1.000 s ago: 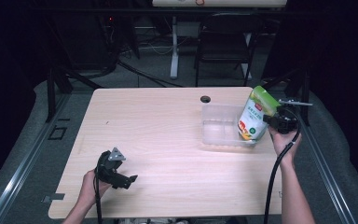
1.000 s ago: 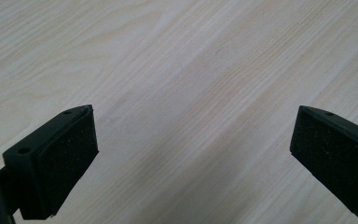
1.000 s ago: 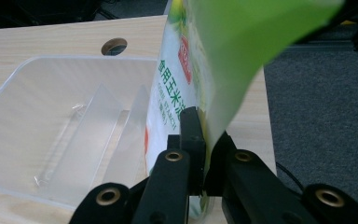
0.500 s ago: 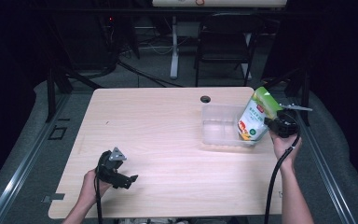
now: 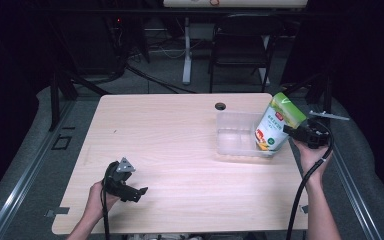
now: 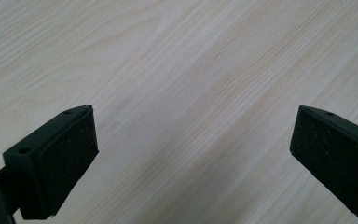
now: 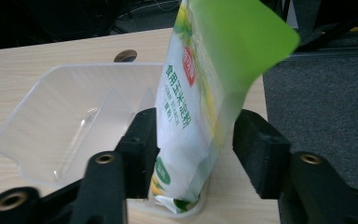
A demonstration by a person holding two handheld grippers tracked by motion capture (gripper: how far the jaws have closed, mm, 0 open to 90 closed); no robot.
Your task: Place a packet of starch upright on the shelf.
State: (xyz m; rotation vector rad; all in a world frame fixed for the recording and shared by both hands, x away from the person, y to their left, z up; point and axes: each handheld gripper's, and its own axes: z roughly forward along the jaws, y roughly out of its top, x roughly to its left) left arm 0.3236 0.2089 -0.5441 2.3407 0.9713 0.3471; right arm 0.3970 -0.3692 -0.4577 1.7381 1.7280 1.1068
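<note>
A green and white food pouch (image 5: 276,122) with a red label stands tilted in the right end of a clear plastic bin (image 5: 230,142) at the table's right side. My right gripper (image 5: 287,131) reaches in from the right at the pouch's lower half. In the right gripper view the pouch (image 7: 191,107) rises between the jaws of my right gripper (image 7: 196,135); the left jaw touches it and a narrow gap shows at the right jaw. The rest of the bin (image 7: 51,121) looks empty. My left gripper (image 5: 139,192) rests low at the front left, open over bare wood (image 6: 193,154).
The light wooden table (image 5: 170,140) has a dark cable hole (image 5: 220,106) just behind the bin, near the back edge. A dark chair (image 5: 240,45) and a desk leg stand beyond the table. The right table edge lies close to the bin.
</note>
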